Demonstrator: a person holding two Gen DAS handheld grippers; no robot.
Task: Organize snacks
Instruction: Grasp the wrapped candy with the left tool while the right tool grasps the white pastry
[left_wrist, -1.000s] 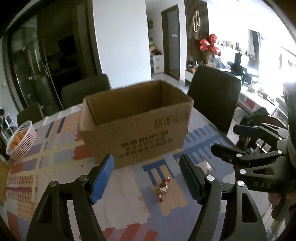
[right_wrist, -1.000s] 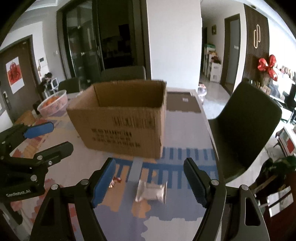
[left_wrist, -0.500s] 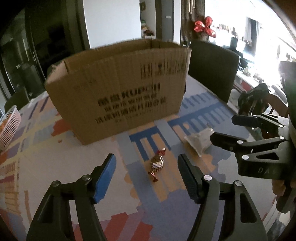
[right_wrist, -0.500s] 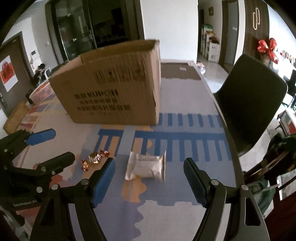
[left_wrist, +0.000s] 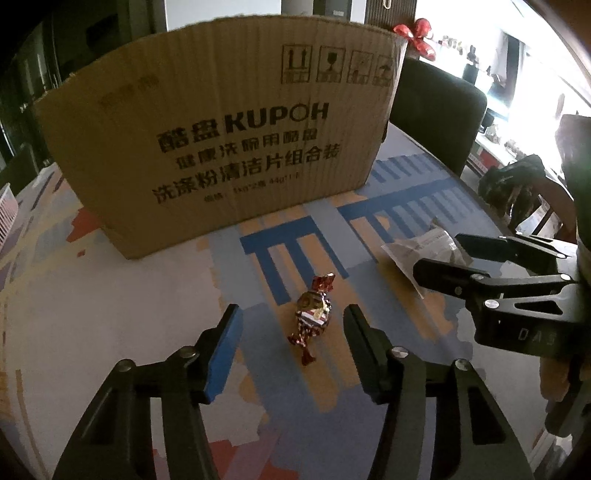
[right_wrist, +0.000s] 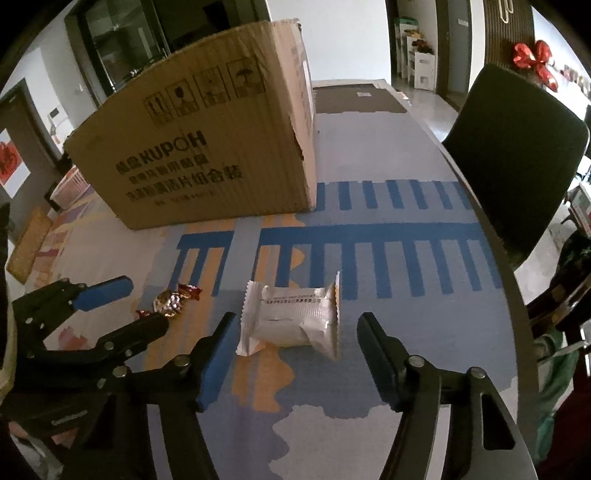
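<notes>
A red and gold wrapped candy (left_wrist: 312, 314) lies on the patterned tablecloth between the fingers of my left gripper (left_wrist: 291, 321). Its jaws are closing, and a gap still shows on both sides of the candy. A white snack packet (right_wrist: 291, 317) lies between the fingers of my right gripper (right_wrist: 295, 332), whose jaws are also closing without touching it. The same candy (right_wrist: 170, 301) and the left gripper (right_wrist: 144, 306) show at the left of the right wrist view. The packet (left_wrist: 424, 251) and the right gripper (left_wrist: 437, 254) show at the right of the left wrist view.
A brown cardboard box (left_wrist: 221, 147) printed with black lettering stands just beyond both snacks, its open top out of sight. A dark chair (right_wrist: 513, 147) stands at the table's right edge (right_wrist: 495, 236). A pale basket (right_wrist: 72, 184) sits far left behind the box.
Both grippers have come down toward the table and tilted downward, so the candy and packet now lie between their fingers. Both pairs of jaws have narrowed. The box now fills the upper view.
</notes>
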